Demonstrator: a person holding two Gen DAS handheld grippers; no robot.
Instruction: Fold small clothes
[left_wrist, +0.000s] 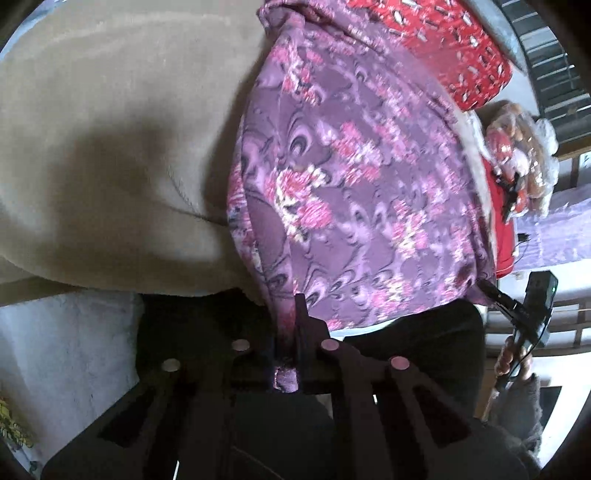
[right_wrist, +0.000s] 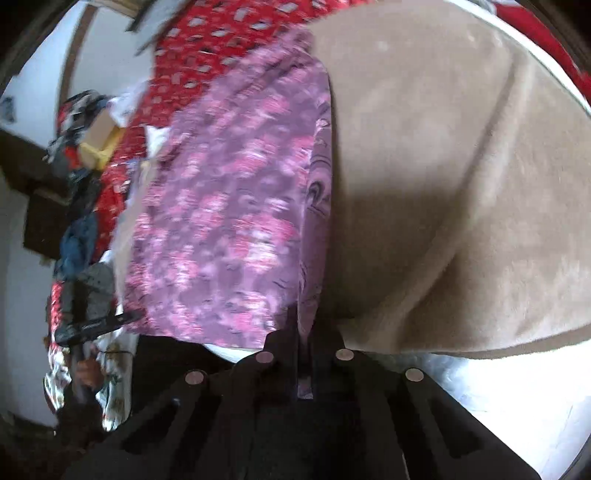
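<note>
A purple garment with pink flowers (left_wrist: 354, 184) lies stretched over a tan blanket (left_wrist: 110, 129). My left gripper (left_wrist: 290, 314) is shut on the garment's near edge, and a pinch of cloth bunches between its jaws. In the right wrist view the same purple garment (right_wrist: 229, 206) runs along the left of the tan blanket (right_wrist: 461, 166). My right gripper (right_wrist: 304, 325) is shut on the other near corner, with a strip of purple cloth clamped between its fingers. Each view shows the other gripper at its edge: the right gripper (left_wrist: 517, 317) and the left gripper (right_wrist: 92, 325).
A red patterned cover (left_wrist: 461, 48) lies beyond the garment. A plastic-wrapped bundle (left_wrist: 524, 155) sits at the right, and a pile of mixed clothes with a yellow box (right_wrist: 96, 144) at the left. White bedding (right_wrist: 517, 398) shows below the blanket's edge.
</note>
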